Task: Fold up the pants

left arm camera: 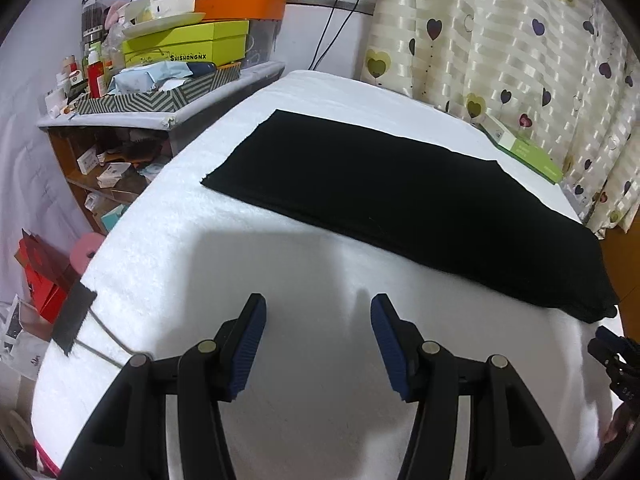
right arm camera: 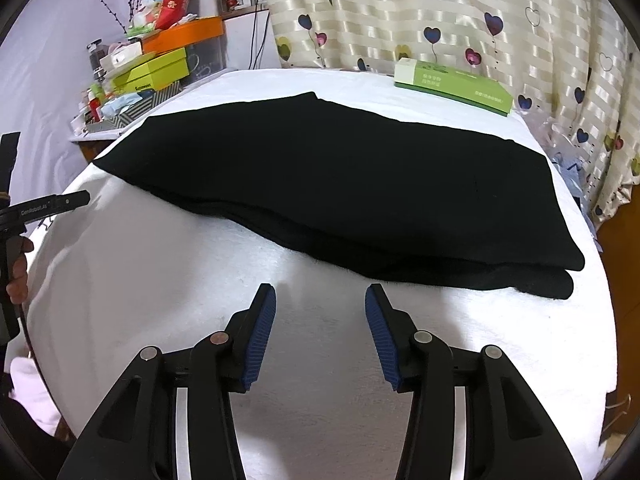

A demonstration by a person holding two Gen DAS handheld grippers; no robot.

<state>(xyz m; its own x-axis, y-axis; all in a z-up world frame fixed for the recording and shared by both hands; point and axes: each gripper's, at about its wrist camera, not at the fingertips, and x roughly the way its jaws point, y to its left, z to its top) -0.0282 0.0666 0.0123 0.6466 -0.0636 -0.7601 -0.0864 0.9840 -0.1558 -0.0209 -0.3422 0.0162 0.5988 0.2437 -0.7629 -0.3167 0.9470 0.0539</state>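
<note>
Black pants (left arm camera: 400, 200) lie flat on the white towel-covered table (left arm camera: 240, 260), doubled lengthwise into a long band; they also show in the right wrist view (right arm camera: 340, 184), where the near right end shows two stacked layers. My left gripper (left arm camera: 318, 308) is open and empty, hovering over bare white cloth in front of the pants. My right gripper (right arm camera: 320, 298) is open and empty, just short of the pants' near edge. The right gripper shows at the left view's right edge (left arm camera: 612, 356); the left gripper shows at the right view's left edge (right arm camera: 48, 204).
A cluttered shelf (left arm camera: 160, 80) with boxes and bottles stands to the left of the table. A green tissue box (right arm camera: 452, 86) lies at the table's far edge by the heart-patterned curtain (right arm camera: 480, 20). A cable and black strap (left arm camera: 76, 316) hang at the table's left edge.
</note>
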